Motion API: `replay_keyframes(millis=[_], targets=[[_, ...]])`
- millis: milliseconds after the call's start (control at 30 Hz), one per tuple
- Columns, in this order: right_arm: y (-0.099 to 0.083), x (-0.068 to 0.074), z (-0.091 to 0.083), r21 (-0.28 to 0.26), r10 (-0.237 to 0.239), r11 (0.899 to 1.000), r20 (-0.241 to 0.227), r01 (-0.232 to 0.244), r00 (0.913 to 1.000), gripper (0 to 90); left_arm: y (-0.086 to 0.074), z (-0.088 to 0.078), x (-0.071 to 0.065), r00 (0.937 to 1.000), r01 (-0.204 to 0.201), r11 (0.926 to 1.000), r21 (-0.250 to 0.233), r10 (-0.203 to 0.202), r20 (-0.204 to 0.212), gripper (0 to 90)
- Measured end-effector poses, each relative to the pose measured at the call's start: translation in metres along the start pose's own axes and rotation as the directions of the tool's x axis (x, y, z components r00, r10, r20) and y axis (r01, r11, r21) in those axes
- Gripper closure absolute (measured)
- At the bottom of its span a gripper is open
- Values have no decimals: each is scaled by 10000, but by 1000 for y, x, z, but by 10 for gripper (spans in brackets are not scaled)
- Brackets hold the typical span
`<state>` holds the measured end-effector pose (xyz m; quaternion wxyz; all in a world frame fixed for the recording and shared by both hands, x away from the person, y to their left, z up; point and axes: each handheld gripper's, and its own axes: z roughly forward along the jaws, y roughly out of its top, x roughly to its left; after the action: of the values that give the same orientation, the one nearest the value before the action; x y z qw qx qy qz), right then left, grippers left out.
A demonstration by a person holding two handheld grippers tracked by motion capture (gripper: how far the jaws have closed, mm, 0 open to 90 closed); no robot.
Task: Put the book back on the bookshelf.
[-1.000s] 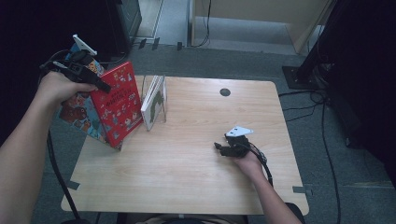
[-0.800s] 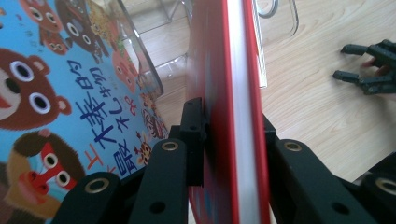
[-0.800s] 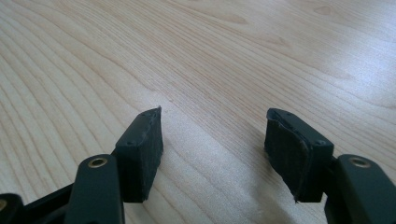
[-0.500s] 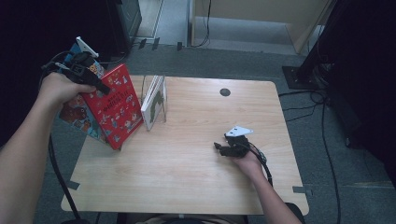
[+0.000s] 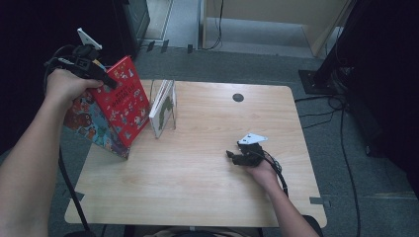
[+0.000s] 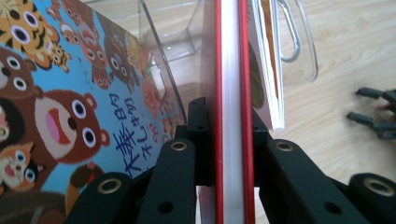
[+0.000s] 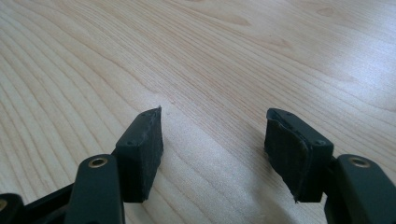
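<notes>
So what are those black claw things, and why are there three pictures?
A person sits at a wooden table holding a grabbing tool in each hand. One picture comes from a camera up high. The other two come from small cameras riding on the tools, looking along their black tongs. The left tongs are squeezed shut on the edge of a red picture book, tilted at the table's left edge. Beside it lies a book with cartoon animals, and a clear plastic book stand holding another book. The right tongs rest open on the bare wood, holding nothing.
</notes>
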<state>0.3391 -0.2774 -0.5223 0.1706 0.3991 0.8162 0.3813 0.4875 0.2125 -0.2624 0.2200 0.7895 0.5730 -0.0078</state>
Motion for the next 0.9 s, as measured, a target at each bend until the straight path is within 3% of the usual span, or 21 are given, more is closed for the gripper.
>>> replay_keyframes(millis=[900], targets=[[1, 3, 1, -2, 70, 10000, 107, -70, 9999, 373, 35, 32, -8, 9988, -206, 9987, -467, 184, -464, 796]])
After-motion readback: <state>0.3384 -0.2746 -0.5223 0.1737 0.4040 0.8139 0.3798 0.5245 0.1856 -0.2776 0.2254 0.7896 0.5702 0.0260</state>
